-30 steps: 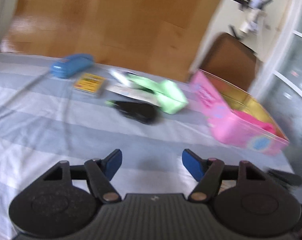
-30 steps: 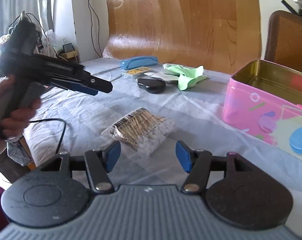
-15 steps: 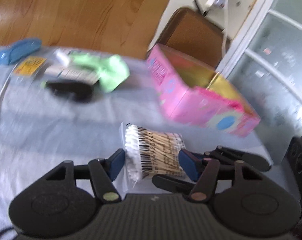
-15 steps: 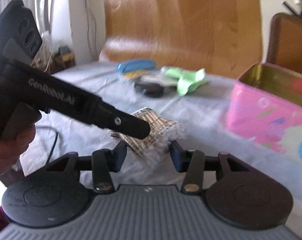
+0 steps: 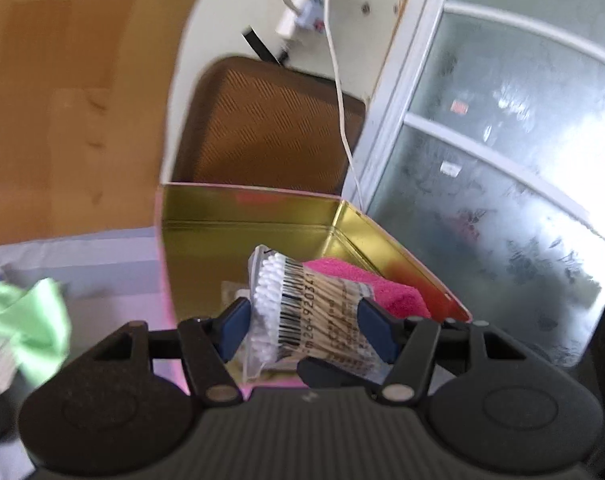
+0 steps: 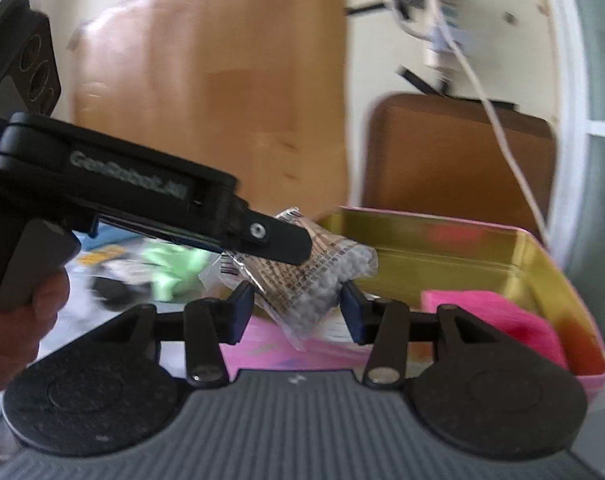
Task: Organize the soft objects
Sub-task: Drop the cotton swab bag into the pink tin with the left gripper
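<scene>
Step in hand, judged: one bag of cotton swabs [image 5: 314, 312] is being carried to the pink tin [image 5: 262, 224] for stowing. The bag is being held in the air at the tin's near edge, partly over its open gold interior, not yet set inside.

Left claw [image 5: 304, 326]: the blue pads are being pressed against both sides of the bag, across its barcode end, so it is clamped on the bag. Right claw [image 6: 298, 306]: in the right wrist view the same bag [image 6: 302, 276] is lying between the pads; the pad on the tin side is touching the swab heads, while contact at the other pad is blurred. Whether this claw is gripping or merely bracketing the bag cannot be told.

Next move, judged: the bag is to be taken further over the tin's rim and lowered onto the free floor beside the pink cloth [image 5: 382, 286], then released by both claws together. The film bag is slack, so a one-sided release could let it swing or catch on the rim.

Count, nearest the tin outward:
- swab bags: 1, in the claws.
- pink cloths: 1, folded, inside the tin against its right wall.
- a pale flat item inside the tin, behind the bag: 1, not identifiable.
- tins: 1, lid off.
- green soft item [image 5: 26, 320]: 1, on the desk left of the tin.
- dark object [image 6: 110, 292] beyond the green item: 1, blurred.
- brown chair [image 5: 270, 128]: 1, behind the tin.
</scene>
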Action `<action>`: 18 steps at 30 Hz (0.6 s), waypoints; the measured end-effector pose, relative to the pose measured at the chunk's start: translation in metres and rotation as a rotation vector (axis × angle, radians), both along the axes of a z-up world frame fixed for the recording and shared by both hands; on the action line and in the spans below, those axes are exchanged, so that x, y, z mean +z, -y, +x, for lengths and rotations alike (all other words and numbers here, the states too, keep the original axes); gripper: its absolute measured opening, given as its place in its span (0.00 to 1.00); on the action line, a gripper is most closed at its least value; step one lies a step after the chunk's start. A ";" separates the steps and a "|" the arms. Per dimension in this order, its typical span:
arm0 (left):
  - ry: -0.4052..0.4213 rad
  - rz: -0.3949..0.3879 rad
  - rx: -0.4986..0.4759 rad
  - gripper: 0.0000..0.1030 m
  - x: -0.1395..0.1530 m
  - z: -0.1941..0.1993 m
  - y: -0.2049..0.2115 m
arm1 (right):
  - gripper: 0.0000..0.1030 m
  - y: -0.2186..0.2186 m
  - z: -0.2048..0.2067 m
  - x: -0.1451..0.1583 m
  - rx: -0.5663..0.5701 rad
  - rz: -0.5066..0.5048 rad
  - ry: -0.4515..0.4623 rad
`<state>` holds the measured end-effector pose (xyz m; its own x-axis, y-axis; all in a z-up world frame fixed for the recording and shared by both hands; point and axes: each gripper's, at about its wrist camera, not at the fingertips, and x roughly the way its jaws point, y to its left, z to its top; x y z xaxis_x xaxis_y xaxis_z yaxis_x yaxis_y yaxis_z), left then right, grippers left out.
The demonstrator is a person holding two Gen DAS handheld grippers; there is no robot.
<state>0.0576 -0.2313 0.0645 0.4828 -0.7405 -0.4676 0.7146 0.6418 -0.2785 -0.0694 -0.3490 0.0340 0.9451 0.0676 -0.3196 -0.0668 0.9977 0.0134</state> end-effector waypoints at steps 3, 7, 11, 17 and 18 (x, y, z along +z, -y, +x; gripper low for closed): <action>0.000 0.037 -0.007 0.59 -0.008 0.014 0.035 | 0.49 0.021 0.013 -0.007 -0.074 -0.012 -0.032; -0.002 0.110 0.062 0.67 -0.017 0.027 0.054 | 0.52 0.041 0.035 -0.016 -0.303 -0.114 -0.070; 0.012 0.091 0.078 0.67 -0.019 0.019 0.034 | 0.55 0.054 0.026 -0.017 -0.314 -0.042 -0.060; 0.084 0.076 0.100 0.67 -0.015 -0.011 -0.025 | 0.55 0.026 0.001 -0.013 -0.270 -0.045 0.010; 0.091 0.074 0.109 0.67 -0.017 -0.017 -0.040 | 0.55 0.019 -0.005 -0.011 -0.252 -0.036 0.024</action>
